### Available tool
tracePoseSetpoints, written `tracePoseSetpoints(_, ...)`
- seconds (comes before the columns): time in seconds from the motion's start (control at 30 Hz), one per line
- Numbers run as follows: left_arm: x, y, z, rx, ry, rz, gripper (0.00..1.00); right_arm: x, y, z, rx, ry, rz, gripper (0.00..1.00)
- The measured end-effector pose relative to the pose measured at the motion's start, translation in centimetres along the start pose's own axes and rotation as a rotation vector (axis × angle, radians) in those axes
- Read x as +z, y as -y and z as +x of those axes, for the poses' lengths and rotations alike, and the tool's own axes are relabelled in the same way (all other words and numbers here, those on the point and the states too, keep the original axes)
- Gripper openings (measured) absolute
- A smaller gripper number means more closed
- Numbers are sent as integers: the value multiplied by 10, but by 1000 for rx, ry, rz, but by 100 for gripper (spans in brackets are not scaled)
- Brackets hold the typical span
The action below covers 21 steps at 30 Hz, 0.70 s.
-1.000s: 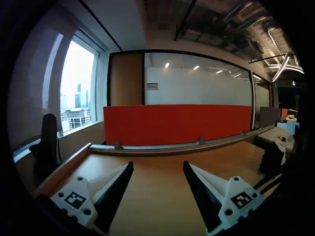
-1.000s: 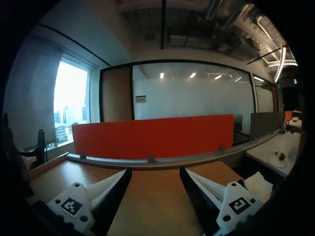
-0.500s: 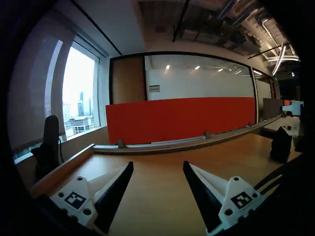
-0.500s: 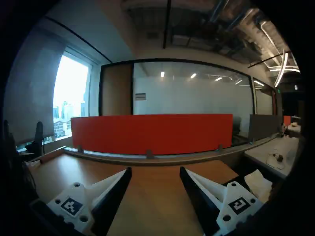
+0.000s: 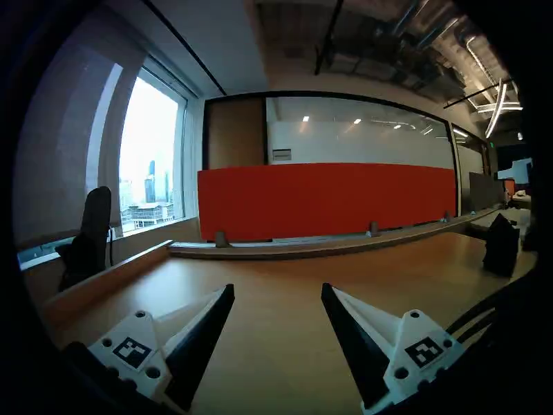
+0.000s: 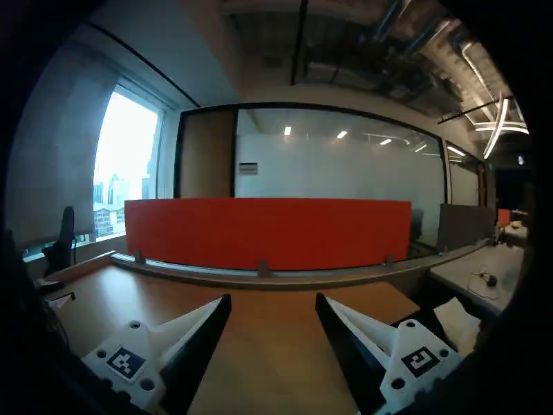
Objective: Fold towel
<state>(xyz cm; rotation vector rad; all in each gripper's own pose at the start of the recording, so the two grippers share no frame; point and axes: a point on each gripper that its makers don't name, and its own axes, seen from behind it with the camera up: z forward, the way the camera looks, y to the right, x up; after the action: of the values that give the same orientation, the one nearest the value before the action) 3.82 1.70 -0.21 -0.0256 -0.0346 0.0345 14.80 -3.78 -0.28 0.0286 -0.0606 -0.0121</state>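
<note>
Since both cams face fwd across the same wood counter, you get nearly the same scene twice.

Left gripper view: you hold the left gripper over the counter, its fingers released and spread wide w/ bare wood showing in the gap. Each finger carries a black-and-white marker tag. A red divider panel stands upright along the counter's far edge, w/ a glass wall behind it. A bright window is on the left, w/ a dark chair just below it, past the counter's left edge. A dark pointed object sits at the far right of the counter; can't tell what it is.

Right gripper view: you hold the right gripper over the counter too, fingers apart, gripping nothing, wood visible btwn them. Same red panel across the back.

Task item: a white crumpled cloth lies at the lower right of this view, just beside the right finger's outer side and off the counter's right edge, on sth dark. Can't tell for sure it's the towel; too small and partly cut off. Neither gripper touches it. A pale second desk w/ a small cabled item on top runs behind it.
</note>
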Motion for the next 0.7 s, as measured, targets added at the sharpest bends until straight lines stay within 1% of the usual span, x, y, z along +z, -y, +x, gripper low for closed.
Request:
tracePoseSetpoints(0.13,1,5,-9,-8,-16,10,94,3,2,-4,-14,0,-3,94)
tracePoseSetpoints(0.33,2,11,-21,-22,-24,20,93,6,7,-12,-33,6,-1,94)
tracePoseSetpoints(0.7,0,18,-32,-43,-33,30,94,10,15,-12,-47,9,6,94)
